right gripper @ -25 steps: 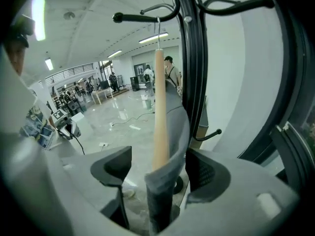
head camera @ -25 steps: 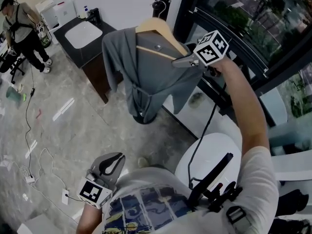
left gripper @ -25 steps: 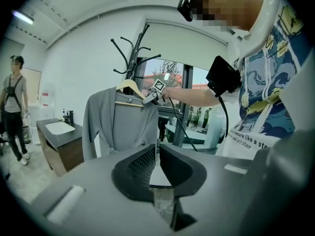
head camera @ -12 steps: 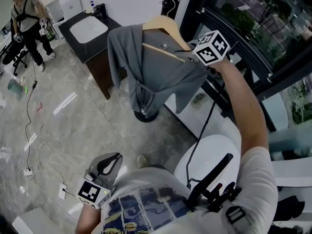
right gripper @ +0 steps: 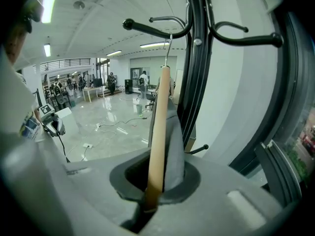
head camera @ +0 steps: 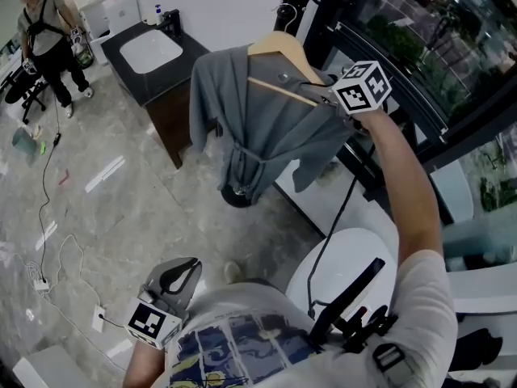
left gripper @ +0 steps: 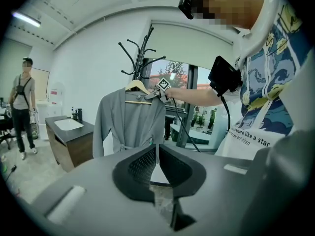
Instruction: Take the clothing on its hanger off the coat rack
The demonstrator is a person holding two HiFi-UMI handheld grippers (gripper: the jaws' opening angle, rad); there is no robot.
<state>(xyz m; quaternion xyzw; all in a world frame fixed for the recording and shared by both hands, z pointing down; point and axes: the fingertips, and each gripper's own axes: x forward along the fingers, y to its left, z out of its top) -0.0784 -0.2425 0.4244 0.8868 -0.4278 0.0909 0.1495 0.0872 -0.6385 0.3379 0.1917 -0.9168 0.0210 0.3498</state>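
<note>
A grey robe-like garment (head camera: pixel 266 128) hangs on a wooden hanger (head camera: pixel 283 51), whose wire hook (right gripper: pixel 170 45) rests over an arm of the black coat rack (right gripper: pixel 197 58). My right gripper (head camera: pixel 327 95) is raised to the hanger's near shoulder and shut on it. The wooden bar (right gripper: pixel 158 132) and a fold of grey cloth (right gripper: pixel 173 146) run between its jaws. My left gripper (head camera: pixel 184 269) hangs low by the person's waist, shut and empty. It faces the garment (left gripper: pixel 130 124) and the rack (left gripper: pixel 140 58) from a distance.
A dark cabinet with a white sink top (head camera: pixel 153 55) stands left of the rack. A person (head camera: pixel 44 31) stands at the far left. Cables (head camera: pixel 48 241) trail over the marble floor. A white round stool (head camera: pixel 347 265) is below my right arm, with a black window frame (head camera: pixel 404 71) to the right.
My right gripper has closed in on the hanger's shoulder and now grips it. Hanger and garment sit slightly further right in view. The left gripper has stayed put.
</note>
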